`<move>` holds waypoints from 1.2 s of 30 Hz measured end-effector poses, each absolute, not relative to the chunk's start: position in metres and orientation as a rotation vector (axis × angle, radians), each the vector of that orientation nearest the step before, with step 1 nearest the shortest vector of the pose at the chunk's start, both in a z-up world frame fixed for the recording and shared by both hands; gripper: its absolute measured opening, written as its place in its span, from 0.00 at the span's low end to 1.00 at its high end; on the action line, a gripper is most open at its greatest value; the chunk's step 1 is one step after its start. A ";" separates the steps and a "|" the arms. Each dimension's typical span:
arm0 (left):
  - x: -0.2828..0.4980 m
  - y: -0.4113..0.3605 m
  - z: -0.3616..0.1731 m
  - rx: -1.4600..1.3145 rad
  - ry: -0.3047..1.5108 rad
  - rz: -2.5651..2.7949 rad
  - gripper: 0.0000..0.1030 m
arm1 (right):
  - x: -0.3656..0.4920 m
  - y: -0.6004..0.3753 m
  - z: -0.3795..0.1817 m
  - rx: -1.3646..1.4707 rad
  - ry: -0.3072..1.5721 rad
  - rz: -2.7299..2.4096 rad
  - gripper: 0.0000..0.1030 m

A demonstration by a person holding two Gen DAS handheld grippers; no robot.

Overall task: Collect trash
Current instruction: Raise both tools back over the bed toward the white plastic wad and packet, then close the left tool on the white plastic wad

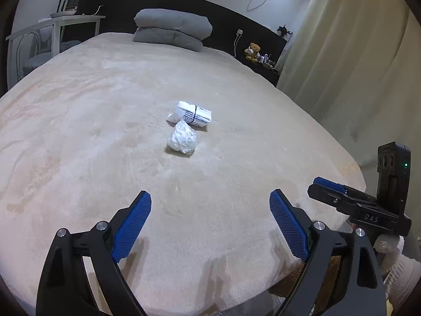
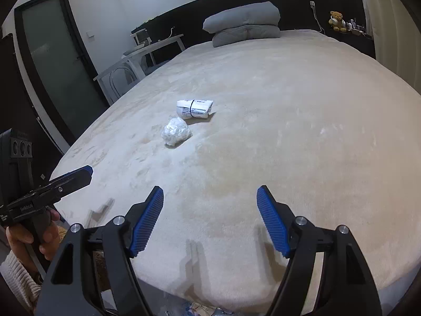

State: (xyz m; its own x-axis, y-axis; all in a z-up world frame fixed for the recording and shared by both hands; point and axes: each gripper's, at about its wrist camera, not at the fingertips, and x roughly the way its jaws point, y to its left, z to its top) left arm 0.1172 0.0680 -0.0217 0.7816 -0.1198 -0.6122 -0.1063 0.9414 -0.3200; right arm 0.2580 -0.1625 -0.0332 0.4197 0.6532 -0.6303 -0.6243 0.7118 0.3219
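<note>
Two pieces of trash lie on the beige bed near its middle. A crumpled clear plastic wad lies nearest me; it also shows in the right wrist view. Just behind it lies a white printed paper package bound with a black band, also in the right wrist view. My left gripper is open and empty above the bed's near edge, well short of the trash. My right gripper is open and empty, to the right of the left one.
Two stacked grey pillows lie at the head of the bed against a black headboard. A white desk stands at the left, curtains at the right. A teddy bear sits on a shelf. A dark door stands left.
</note>
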 end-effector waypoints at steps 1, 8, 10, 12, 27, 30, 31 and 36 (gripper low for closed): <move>0.123 0.070 -0.022 -0.348 0.681 -0.007 0.87 | 0.264 -0.160 -0.033 0.043 0.809 0.801 0.71; 0.166 0.081 -0.026 -0.317 0.693 -0.014 0.87 | 0.301 -0.142 -0.039 0.035 0.828 0.778 0.71; 0.179 0.085 -0.027 -0.320 0.703 -0.015 0.87 | 0.311 -0.138 -0.039 0.029 0.825 0.772 0.71; 0.193 0.088 -0.029 -0.313 0.708 -0.014 0.87 | 0.321 -0.136 -0.040 0.030 0.824 0.759 0.71; 0.272 0.101 -0.064 -0.278 0.811 0.002 0.86 | 0.365 -0.120 -0.043 0.051 0.841 0.737 0.71; 0.282 0.102 -0.070 -0.274 0.826 -0.003 0.85 | 0.373 -0.117 -0.043 0.057 0.843 0.732 0.71; 0.286 0.102 -0.071 -0.277 0.837 -0.006 0.79 | 0.375 -0.117 -0.044 0.062 0.846 0.731 0.71; 0.298 0.102 -0.083 -0.264 0.892 0.001 0.53 | 0.380 -0.115 -0.044 0.062 0.849 0.728 0.71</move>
